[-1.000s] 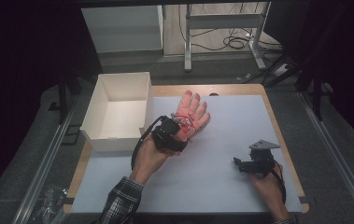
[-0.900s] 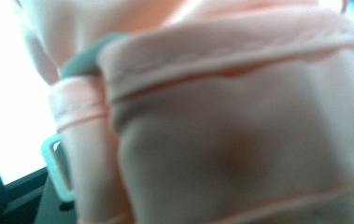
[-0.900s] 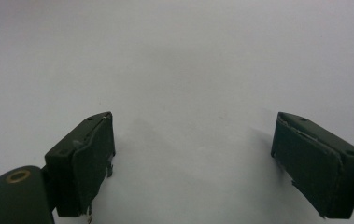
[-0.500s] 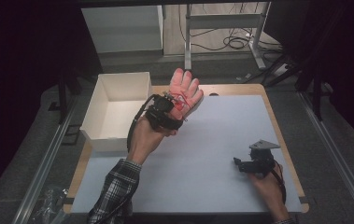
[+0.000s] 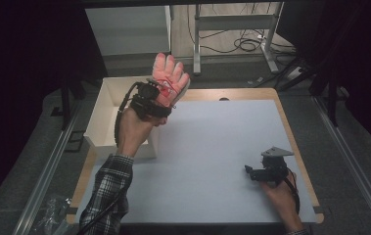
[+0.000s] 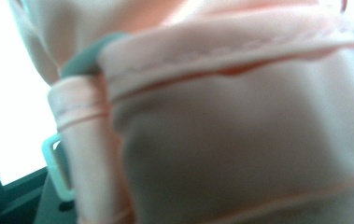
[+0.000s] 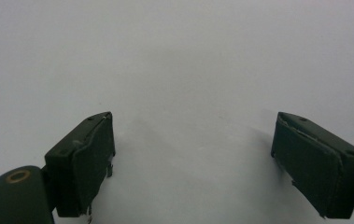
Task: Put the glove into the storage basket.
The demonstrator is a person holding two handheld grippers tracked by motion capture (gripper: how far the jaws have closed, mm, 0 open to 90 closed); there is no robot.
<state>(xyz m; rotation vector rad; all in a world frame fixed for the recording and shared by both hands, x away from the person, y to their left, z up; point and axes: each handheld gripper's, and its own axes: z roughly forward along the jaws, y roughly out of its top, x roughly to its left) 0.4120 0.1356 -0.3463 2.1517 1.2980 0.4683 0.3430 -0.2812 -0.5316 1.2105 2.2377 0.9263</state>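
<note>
The pink glove (image 5: 171, 78) is clamped at its cuff end in the left hand-held gripper (image 5: 157, 98), fingers spread and pointing up and away from the person, palm side facing the high camera. It hangs in the air above the far right corner of the white box (image 5: 104, 122), clear of the worktop (image 5: 212, 152). In the left gripper view the glove's fabric (image 6: 240, 130) sits right against the lens, with a stitched hem and a small clear plastic loop (a buckle, by the look of it) at the lower left, so the jaws themselves are hidden behind the cloth; the grip reads as tight, jaws nearly together on the material. The left forearm, in a plaid sleeve (image 5: 107, 196), reaches up past the box's near right corner.

The right hand-held gripper (image 5: 254, 172) rests low over the worktop, well to the right of the box and nearer the person, well apart from the glove. Its jaws stand wide with nothing between them, and the right gripper view shows bare pale worktop (image 7: 179, 70) ahead of them.
</note>
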